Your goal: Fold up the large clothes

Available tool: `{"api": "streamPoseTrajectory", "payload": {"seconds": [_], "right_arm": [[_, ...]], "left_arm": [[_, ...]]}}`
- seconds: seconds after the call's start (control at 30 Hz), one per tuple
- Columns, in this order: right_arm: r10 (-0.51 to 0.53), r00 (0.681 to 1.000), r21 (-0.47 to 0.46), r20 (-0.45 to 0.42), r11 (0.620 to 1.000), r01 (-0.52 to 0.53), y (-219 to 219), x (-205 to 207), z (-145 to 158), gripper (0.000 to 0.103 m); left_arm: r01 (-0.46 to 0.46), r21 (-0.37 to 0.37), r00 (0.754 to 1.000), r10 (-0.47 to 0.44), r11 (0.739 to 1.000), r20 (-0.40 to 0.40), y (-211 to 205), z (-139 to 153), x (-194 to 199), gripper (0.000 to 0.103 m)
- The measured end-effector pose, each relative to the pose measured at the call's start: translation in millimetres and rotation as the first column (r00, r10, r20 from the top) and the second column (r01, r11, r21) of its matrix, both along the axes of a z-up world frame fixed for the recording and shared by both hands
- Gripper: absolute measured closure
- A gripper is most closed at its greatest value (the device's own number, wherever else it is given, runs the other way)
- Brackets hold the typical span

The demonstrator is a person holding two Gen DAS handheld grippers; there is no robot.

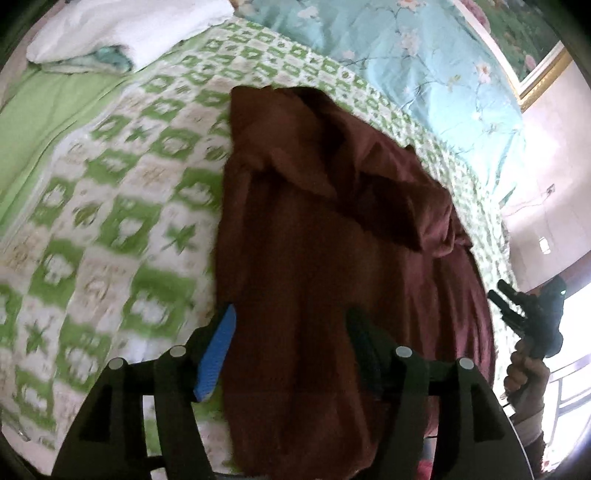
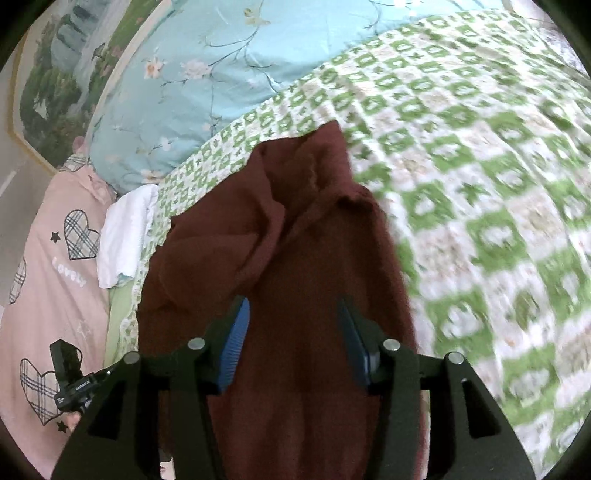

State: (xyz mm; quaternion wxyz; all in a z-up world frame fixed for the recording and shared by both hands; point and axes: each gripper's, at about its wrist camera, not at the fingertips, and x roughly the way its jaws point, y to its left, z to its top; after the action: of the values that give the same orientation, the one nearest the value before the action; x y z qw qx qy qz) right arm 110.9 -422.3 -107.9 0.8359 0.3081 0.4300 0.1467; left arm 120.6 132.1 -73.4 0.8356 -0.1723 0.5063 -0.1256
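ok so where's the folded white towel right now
In the left wrist view the white towel lies at the top left, on the green sheet at the bed's far corner, well apart from the maroon garment.

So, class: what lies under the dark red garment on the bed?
The green-and-white checked bedspread shows all around the dark red garment; whatever lies directly beneath it is covered.

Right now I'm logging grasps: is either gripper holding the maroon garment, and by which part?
Neither. The left gripper and right gripper both stand open above the maroon garment, which lies on the green checked bedspread, pads clear of the cloth.
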Motion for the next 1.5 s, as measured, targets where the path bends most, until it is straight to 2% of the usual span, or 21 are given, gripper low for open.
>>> {"api": "streamPoseTrajectory", "payload": {"seconds": [0.13,0.3,0.43,0.53,0.67,0.77,0.83,0.9,0.93,1.0,1.1,1.17,1.23,1.27,1.3,1.4,1.5], "right_arm": [[-0.002,1.0,-0.04,-0.005,0.999,0.002,-8,-16,-1,0.05],[-0.024,1.0,-0.055,-0.012,0.998,0.024,-29,-36,-4,0.042],[-0.027,0.998,-0.074,-0.052,0.997,0.023,-55,-54,-17,0.041],[0.078,0.994,-0.011,-0.075,0.997,-0.079,-53,-62,-28,0.041],[0.24,0.97,0.122,-0.037,0.965,-0.234,-34,-70,-30,0.041],[0.315,0.949,0.116,-0.019,0.943,-0.311,-19,-77,-32,0.042],[0.328,0.945,0.127,0.003,0.937,-0.326,-19,-81,-34,0.047],[0.317,0.948,0.172,0.006,0.934,-0.313,-24,-81,-39,0.066],[0.309,0.951,0.186,-0.004,0.935,-0.303,-25,-79,-45,0.072],[0.313,0.949,0.181,-0.031,0.936,-0.303,-21,-78,-52,0.087],[0.349,0.937,0.187,-0.018,0.922,-0.34,-19,-85,-49,0.087],[0.373,0.928,0.175,-0.026,0.915,-0.363,-15,-85,-50,0.087],[0.376,0.926,0.164,-0.026,0.916,-0.367,-11,-84,-48,0.09],[0.377,0.926,0.16,-0.021,0.916,-0.369,-10,-84,-46,0.095],[0.373,0.928,0.164,-0.013,0.916,-0.366,-9,-85,-44,0.097],[0.344,0.938,0.222,0.034,0.913,-0.343,-13,-86,-40,0.098],[0.303,0.949,0.298,0.091,0.9,-0.317,-23,-83,-31,0.098]], "left_arm": [[0.006,0.02,1.0,-0.005,1.0,-0.012,3,-7,-19,0.037],[0.025,0.047,0.999,-0.023,0.999,-0.042,5,-16,-41,0.036],[0.066,0.039,0.996,-0.064,0.997,-0.057,6,-23,-66,0.029],[0.109,-0.01,0.993,-0.109,0.994,-0.054,2,-28,-83,0.021],[0.188,-0.051,0.981,-0.19,0.981,-0.042,-10,-31,-95,0.021],[0.229,-0.065,0.973,-0.23,0.971,-0.02,-15,-35,-102,0.023],[0.238,-0.058,0.971,-0.238,0.97,0.001,-13,-36,-107,0.029],[0.235,-0.068,0.972,-0.235,0.97,0.007,-11,-35,-105,0.039],[0.236,-0.088,0.972,-0.236,0.968,0.008,-10,-36,-105,0.046],[0.247,-0.123,0.968,-0.249,0.961,-0.005,-10,-38,-102,0.05],[0.274,-0.123,0.961,-0.276,0.954,-0.004,-13,-39,-104,0.058],[0.285,-0.129,0.957,-0.289,0.95,-0.014,-11,-43,-104,0.067],[0.287,-0.124,0.956,-0.292,0.95,-0.016,-14,-43,-102,0.098],[0.285,-0.123,0.957,-0.289,0.951,-0.015,-15,-41,-101,0.095],[0.281,-0.126,0.959,-0.284,0.951,-0.006,-15,-40,-100,0.096],[0.261,-0.131,0.965,-0.257,0.956,0.047,-15,-27,-103,0.096],[0.218,-0.184,0.974,-0.202,0.958,0.104,-4,-8,-104,0.097]]}}
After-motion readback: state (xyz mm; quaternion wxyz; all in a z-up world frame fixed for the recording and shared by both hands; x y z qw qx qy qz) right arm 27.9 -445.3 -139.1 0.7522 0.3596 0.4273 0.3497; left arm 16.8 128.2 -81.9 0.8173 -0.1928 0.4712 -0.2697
